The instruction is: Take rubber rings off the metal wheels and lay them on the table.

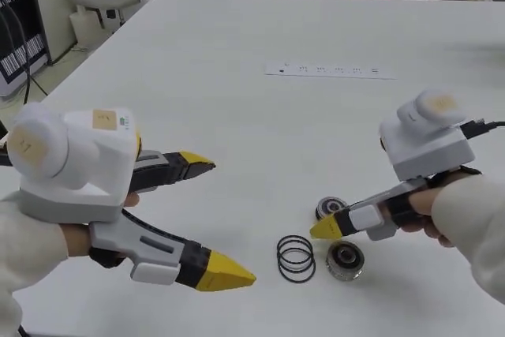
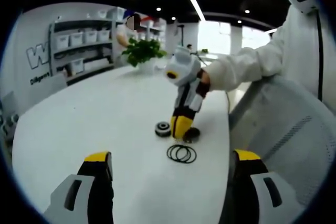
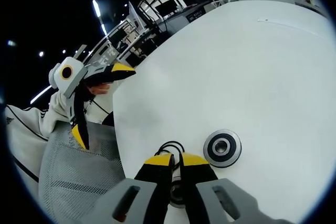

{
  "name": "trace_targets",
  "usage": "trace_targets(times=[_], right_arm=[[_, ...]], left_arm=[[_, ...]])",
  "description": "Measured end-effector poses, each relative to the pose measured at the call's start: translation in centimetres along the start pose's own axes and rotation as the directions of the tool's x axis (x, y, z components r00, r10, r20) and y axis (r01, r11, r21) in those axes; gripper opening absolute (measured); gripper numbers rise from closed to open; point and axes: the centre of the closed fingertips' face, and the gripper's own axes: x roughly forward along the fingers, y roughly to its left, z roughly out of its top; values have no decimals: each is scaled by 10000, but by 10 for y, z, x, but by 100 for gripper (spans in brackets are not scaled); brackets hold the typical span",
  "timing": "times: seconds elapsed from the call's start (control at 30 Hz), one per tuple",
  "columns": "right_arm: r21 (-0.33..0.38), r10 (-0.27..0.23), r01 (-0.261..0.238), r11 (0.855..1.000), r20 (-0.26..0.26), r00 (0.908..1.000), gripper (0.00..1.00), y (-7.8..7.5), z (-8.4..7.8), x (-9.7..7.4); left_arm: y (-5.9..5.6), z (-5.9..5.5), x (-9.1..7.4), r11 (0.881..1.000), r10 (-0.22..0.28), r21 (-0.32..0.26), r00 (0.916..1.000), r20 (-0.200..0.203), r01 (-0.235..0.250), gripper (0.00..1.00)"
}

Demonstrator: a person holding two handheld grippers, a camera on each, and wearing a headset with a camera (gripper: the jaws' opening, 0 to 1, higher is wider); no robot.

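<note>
On the table (image 1: 237,76): rings (image 1: 296,258) lay flat just beside the near wheel (image 1: 346,260); the far wheel (image 1: 331,207) stood behind.
Right gripper (image 1: 322,230): jaws closed, seemingly empty, tip between both wheels.
Left gripper (image 1: 227,221): wide open, well apart.
Nearer hand: we judged the right.

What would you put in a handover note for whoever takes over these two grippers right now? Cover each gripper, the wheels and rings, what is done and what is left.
Left gripper: open, empty, held above the table, off to the side of the work.
Right gripper: jaws shut, tip down between the two wheels; nothing seen gripped.
Wheels: far wheel and near wheel, both lying flat on the table.
Rings: a few lie overlapped on the table, beside the near wheel.
Done: those rings are off.
Left: check both wheels; cannot tell whether any ring remains on them.
</note>
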Motion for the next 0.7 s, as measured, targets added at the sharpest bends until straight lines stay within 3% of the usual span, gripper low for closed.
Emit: trace_targets(times=[0.43, 0.7], right_arm=[[124, -236, 225, 9997, 1029, 9944, 2, -8, 22, -20], [337, -513, 456, 9984, 1948, 9795, 3, -17, 38, -38]], left_arm=[[1, 0, 0, 10000, 27, -24, 10000, -10, -27, 96], [2, 0, -1, 10000, 53, -63, 10000, 14, -53, 97]])
